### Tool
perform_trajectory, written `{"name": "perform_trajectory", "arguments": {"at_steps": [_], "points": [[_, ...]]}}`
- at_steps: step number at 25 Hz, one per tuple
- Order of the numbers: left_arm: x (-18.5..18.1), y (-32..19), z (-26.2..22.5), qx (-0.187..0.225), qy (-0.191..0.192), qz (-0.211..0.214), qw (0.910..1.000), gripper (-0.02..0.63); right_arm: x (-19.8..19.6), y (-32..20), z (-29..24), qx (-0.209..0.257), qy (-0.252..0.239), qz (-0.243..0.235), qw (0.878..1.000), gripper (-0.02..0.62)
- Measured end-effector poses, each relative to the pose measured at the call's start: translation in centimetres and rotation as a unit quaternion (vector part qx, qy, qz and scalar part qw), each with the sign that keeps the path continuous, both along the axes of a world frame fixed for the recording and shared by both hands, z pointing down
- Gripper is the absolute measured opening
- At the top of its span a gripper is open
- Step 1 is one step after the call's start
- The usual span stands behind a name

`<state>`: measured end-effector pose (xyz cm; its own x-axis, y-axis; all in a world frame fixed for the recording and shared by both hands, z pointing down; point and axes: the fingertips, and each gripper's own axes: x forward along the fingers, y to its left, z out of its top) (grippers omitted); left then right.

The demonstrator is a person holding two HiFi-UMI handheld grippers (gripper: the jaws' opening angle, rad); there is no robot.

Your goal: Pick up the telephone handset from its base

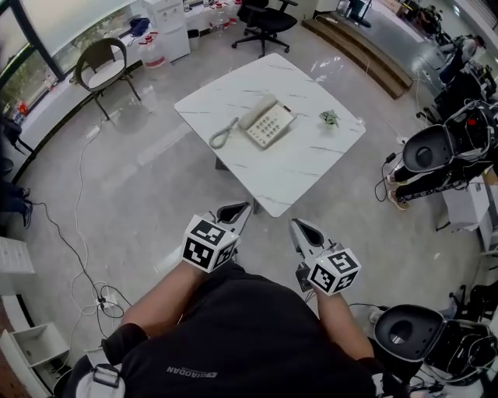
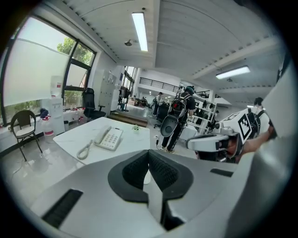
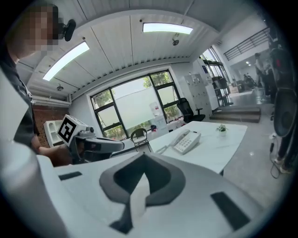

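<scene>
A beige telephone [image 1: 267, 123] sits on the white marble table [image 1: 311, 167], its handset [image 1: 255, 114] resting on the base and the coiled cord [image 1: 223, 136] trailing off to the left. Both grippers hang over the floor short of the table's near corner, well away from the phone. My left gripper [image 1: 237, 211] is shut and holds nothing; its own view shows the jaws [image 2: 149, 151] meeting, with the phone [image 2: 109, 138] far ahead. My right gripper [image 1: 302, 228] also looks shut and holds nothing. In its view [image 3: 143, 155] the phone [image 3: 187, 141] lies ahead to the right.
A small potted plant [image 1: 329, 117] stands on the table's right side. A chair [image 1: 103, 66] is at the far left and an office chair [image 1: 264, 23] behind the table. Black machines [image 1: 436, 151] crowd the right. Cables [image 1: 82, 256] run across the floor on the left.
</scene>
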<state>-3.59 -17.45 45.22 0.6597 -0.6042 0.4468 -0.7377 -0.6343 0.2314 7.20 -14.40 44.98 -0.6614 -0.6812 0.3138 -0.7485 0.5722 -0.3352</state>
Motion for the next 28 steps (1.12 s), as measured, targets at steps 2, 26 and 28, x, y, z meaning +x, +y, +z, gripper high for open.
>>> {"name": "perform_trajectory", "arguments": {"at_steps": [2,26,28], "points": [[-0.9,-1.7,0.0,0.002,-0.003,0.008,1.0000,0.003,-0.7,-1.5,0.3,-0.005,0.002,0.009,1.000,-0.002],[-1.6,-10.9,3.0,-0.011,-0.014,0.073,0.9972,0.003,-2.0,-10.9,1.7,-0.012,0.011,0.061,0.998,-0.002],[-1.1,-11.0,2.7,-0.013,-0.007,0.070,0.9974,0.003,-1.1,-11.5,1.5,-0.013,0.004,0.067,0.998,-0.002]]}}
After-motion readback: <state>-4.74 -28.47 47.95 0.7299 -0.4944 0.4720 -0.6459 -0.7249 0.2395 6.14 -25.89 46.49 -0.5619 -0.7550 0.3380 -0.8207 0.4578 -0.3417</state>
